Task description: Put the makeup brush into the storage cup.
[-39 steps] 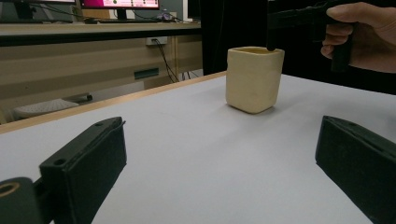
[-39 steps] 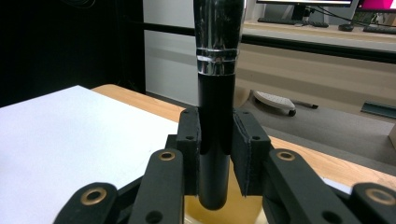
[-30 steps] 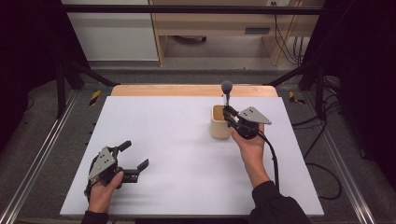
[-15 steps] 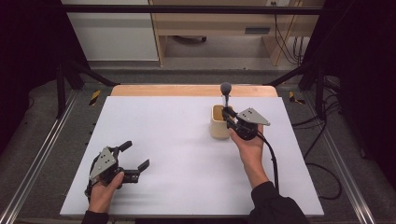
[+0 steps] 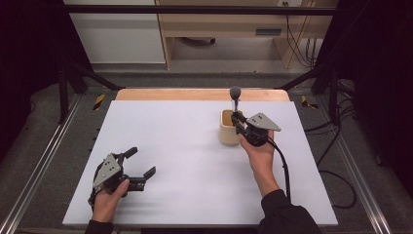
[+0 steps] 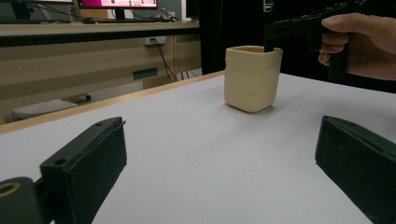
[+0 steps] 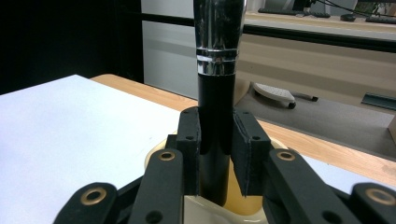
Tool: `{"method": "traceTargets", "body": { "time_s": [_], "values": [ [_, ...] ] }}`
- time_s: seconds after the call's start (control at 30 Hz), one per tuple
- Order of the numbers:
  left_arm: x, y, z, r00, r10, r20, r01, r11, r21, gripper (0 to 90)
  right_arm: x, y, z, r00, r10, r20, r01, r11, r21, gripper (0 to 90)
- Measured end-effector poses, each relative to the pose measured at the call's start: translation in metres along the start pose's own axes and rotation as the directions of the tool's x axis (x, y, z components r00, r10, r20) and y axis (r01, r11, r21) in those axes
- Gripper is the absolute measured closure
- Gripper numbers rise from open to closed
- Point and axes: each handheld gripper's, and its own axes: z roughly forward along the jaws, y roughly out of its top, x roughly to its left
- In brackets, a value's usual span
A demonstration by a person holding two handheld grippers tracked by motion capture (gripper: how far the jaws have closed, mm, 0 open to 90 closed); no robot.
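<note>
A brush with a grey head, silver collar and black handle stands upright. Its lower end dips into a cream cup at the table's right middle. My right gripper is shut on the handle just above the cup's rim, and its jaws press both sides in the right gripper view. My left gripper rests open on the front left of the table, with nothing between its jaws. The left gripper view looks across the table at the cup and the right hand.
The white tabletop has a wooden strip along its far edge. Metal frame rails run down both sides. The right gripper's cable trails back along the forearm. Desks and cables lie beyond the table.
</note>
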Motion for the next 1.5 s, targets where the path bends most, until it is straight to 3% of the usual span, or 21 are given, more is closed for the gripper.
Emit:
{"method": "traceTargets", "body": {
  "time_s": [0.23, 0.3, 0.57, 0.7, 0.83, 1.07, 1.23, 1.5],
  "values": [
    [0.001, 0.000, -0.001, 1.0000, -0.004, -0.002, 0.004, 1.0000, -0.004, 1.7, 0.001, -0.002, 0.000, 1.0000, -0.002, -0.001, 0.002, 1.000, 0.025, 73.8],
    [0.001, 0.000, -0.001, 1.0000, -0.006, -0.003, 0.006, 1.0000, -0.006, 1.7, 0.001, -0.001, -0.002, 0.9996, 0.018, -0.023, -0.018, 1.000, 0.025, 66.0],
    [0.002, 0.000, -0.002, 1.0000, -0.006, -0.005, 0.006, 0.9999, -0.009, 1.7, 0.006, 0.015, -0.020, 0.9996, -0.011, -0.025, 0.011, 1.000, -0.003, 39.9],
    [0.002, 0.000, -0.002, 0.9999, -0.011, -0.006, 0.011, 0.9999, -0.010, 1.7, 0.008, 0.018, -0.022, 0.9991, -0.025, -0.034, 0.026, 0.999, 0.026, 25.8],
    [0.002, 0.000, -0.002, 0.9999, -0.010, -0.007, 0.010, 0.9999, -0.011, 1.7, 0.011, 0.017, -0.021, 0.9983, -0.042, -0.041, 0.044, 0.998, 0.046, 19.2],
    [0.002, 0.000, -0.002, 0.9999, -0.012, -0.008, 0.012, 0.9999, -0.012, 1.7, 0.017, 0.018, -0.019, 0.9959, -0.076, -0.050, 0.079, 0.995, 0.059, 12.8],
    [0.003, 0.000, -0.003, 0.9999, -0.010, -0.012, 0.010, 0.9999, -0.007, 1.5, 0.020, 0.019, -0.018, 0.9958, -0.062, -0.068, 0.067, 0.995, 0.080, 6.5],
    [0.003, 0.000, -0.003, 0.9998, -0.013, -0.015, 0.013, 0.9999, -0.007, 1.3, 0.022, 0.020, -0.022, 0.9952, -0.037, -0.091, 0.047, 0.994, 0.102, 4.7]
  ]
}}
